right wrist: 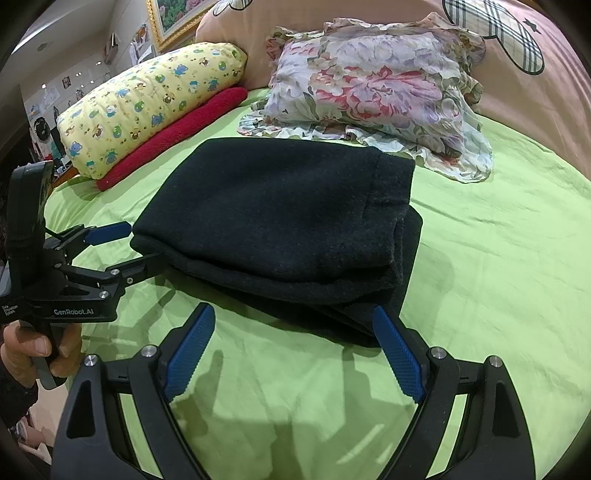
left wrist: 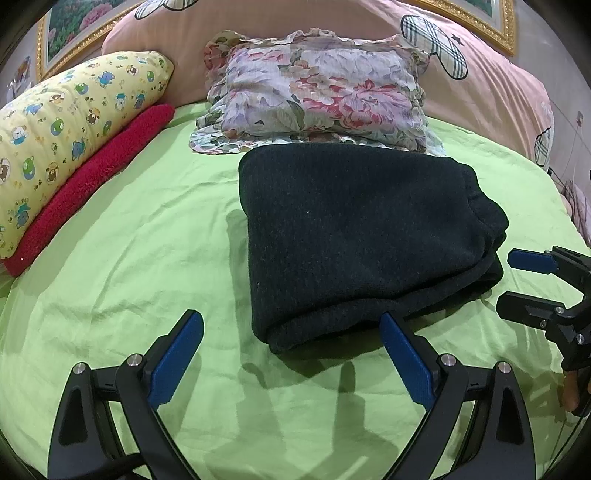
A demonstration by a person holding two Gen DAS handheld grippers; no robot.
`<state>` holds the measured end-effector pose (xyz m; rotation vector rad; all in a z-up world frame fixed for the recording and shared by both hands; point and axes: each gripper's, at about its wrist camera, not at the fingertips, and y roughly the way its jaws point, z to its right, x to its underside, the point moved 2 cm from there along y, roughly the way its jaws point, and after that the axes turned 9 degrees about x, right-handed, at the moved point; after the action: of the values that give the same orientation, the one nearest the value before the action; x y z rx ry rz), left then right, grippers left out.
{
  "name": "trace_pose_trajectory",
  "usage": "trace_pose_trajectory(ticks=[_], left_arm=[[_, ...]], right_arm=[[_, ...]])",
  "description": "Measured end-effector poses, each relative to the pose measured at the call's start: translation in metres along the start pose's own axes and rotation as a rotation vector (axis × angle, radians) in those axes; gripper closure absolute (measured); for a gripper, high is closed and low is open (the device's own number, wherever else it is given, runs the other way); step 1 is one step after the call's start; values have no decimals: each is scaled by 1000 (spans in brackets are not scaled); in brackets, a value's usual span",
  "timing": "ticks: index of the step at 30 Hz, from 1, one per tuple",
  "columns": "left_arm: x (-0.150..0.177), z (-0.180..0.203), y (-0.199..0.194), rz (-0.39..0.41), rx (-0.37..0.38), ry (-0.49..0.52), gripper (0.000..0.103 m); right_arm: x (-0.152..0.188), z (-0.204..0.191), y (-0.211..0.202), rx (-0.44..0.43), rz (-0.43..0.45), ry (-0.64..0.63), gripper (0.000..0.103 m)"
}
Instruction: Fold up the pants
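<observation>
Folded dark pants lie on the green bedsheet, long axis crosswise. Left claw and right claw flank the near edge, both wide open, empty.

place: home bedroom | evidence: bed sheet, pillows, framed picture

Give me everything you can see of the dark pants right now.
The pants are dark, almost black, in a thick, fuzzy-looking knit, folded into a compact stack of layers with rounded fold edges. They lie flat on the green sheet, their far edge at the floral pillow. Neither open tool grips them.
</observation>
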<state>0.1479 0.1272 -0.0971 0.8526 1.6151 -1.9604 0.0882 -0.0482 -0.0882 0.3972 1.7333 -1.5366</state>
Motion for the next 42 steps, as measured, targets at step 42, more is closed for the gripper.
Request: trace_pose_trajectory(ticks=[42], left_arm=[[5, 7, 5, -39, -37, 45, 6]], right_arm=[[-1, 4, -1, -12, 7, 19, 15]])
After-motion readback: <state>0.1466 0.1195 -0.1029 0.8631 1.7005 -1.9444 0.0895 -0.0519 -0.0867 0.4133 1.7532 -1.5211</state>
